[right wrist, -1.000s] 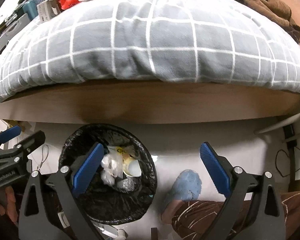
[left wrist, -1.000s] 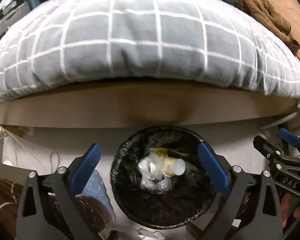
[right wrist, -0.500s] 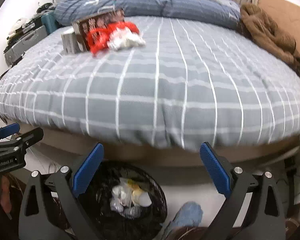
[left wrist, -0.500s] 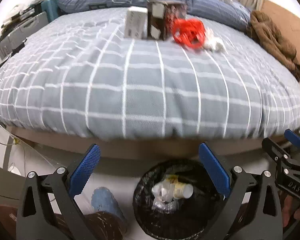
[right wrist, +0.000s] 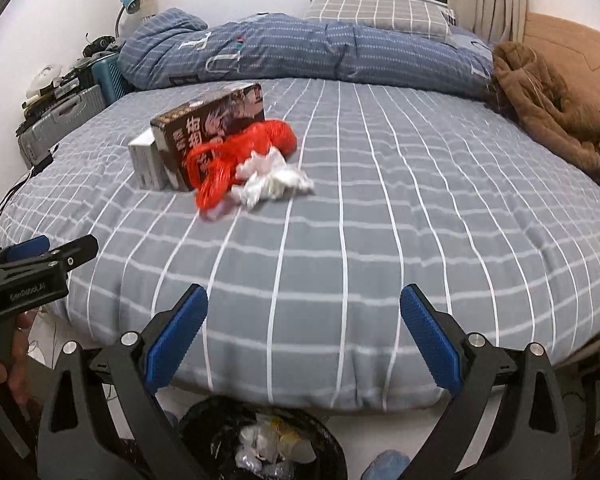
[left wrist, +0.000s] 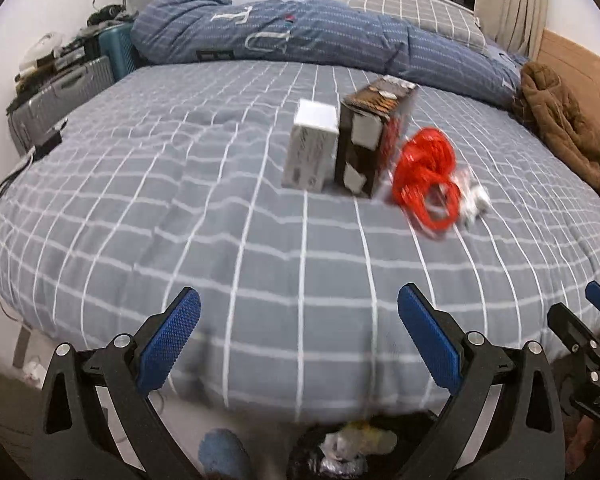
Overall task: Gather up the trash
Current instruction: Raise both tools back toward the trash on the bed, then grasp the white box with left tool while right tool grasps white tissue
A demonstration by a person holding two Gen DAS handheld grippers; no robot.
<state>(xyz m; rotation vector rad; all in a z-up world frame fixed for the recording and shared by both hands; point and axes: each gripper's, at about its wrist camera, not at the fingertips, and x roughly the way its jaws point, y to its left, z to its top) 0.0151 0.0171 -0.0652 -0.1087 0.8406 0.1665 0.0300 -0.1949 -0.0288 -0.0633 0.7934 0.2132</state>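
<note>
both grippers are spread wide and empty: the left gripper (left wrist: 298, 340) and the right gripper (right wrist: 304, 340) sit low in their frames over the grey checked bed (right wrist: 380, 240). a red net bag (right wrist: 236, 156), crumpled white tissue (right wrist: 274, 180), a dark box (right wrist: 212, 128) and a white box (left wrist: 312, 148) cluster upper centre on it. the bin (right wrist: 220, 432) of rubbish sits at the bottom edge.
</note>
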